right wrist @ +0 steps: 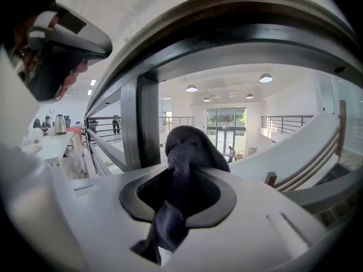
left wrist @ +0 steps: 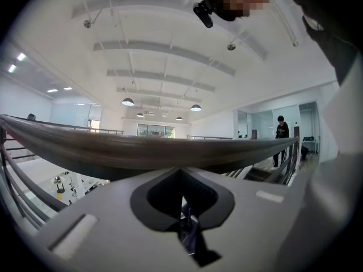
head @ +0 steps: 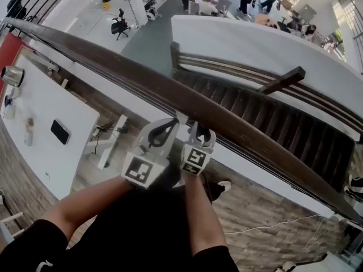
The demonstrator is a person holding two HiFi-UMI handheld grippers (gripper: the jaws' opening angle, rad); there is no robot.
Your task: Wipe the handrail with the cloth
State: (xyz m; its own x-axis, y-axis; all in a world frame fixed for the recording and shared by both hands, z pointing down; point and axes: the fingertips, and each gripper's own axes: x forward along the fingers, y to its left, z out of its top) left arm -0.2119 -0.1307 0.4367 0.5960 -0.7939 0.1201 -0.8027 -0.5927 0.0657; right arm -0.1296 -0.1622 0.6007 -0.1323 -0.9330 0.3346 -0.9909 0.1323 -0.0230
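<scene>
The handrail [head: 187, 103] is a dark wooden bar that runs diagonally from upper left to lower right. Both grippers sit side by side just beneath it. My right gripper [head: 199, 130] is shut on a dark blue-grey cloth [right wrist: 184, 152], which bulges out past the jaw tips of my right gripper [right wrist: 181, 174] and hangs back between them. In the right gripper view the handrail [right wrist: 227, 27] arches overhead, with a dark baluster [right wrist: 139, 123] just behind the cloth. My left gripper [head: 164, 126] is shut, its jaws meeting just under the handrail [left wrist: 170, 152]; my left gripper [left wrist: 181, 177] holds nothing that I can see.
A white table [head: 45, 118] with a kettle [head: 11, 75] and a black phone [head: 59, 132] stands to the left. Beyond the rail a staircase [head: 272, 118] descends to a lower floor with people. A white cable [head: 266, 222] lies on the wooden floor. A person [left wrist: 282, 135] stands by the stairs.
</scene>
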